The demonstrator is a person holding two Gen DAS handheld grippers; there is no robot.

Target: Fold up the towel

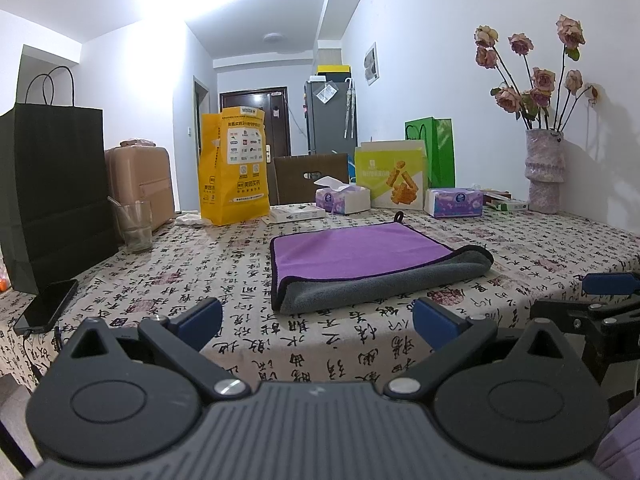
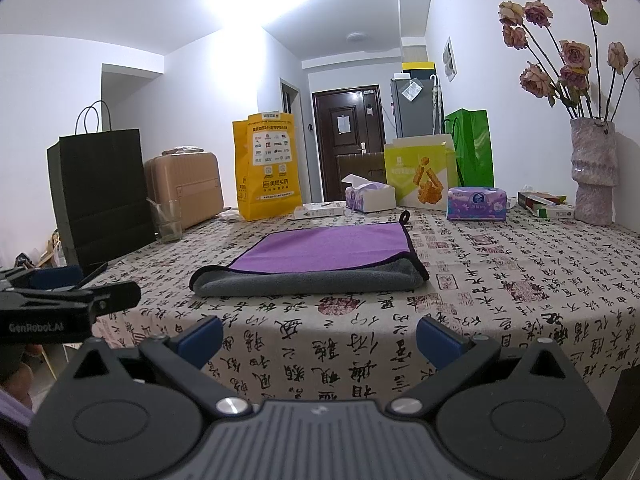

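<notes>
A towel (image 1: 360,264), purple on top and grey underneath, lies folded over on the patterned tablecloth (image 1: 540,264), its grey fold facing me. It also shows in the right wrist view (image 2: 320,260), with a small hanging loop at its far right corner. My left gripper (image 1: 318,318) is open and empty, held back near the table's front edge, short of the towel. My right gripper (image 2: 320,338) is open and empty, also short of the towel. Each gripper shows at the edge of the other's view.
At the back stand a yellow bag (image 1: 234,164), tissue packs (image 1: 342,198), a snack box (image 1: 390,178), a green bag (image 1: 432,152) and a vase of flowers (image 1: 544,168). At the left are a black paper bag (image 1: 56,200), a glass (image 1: 134,224) and a phone (image 1: 46,306).
</notes>
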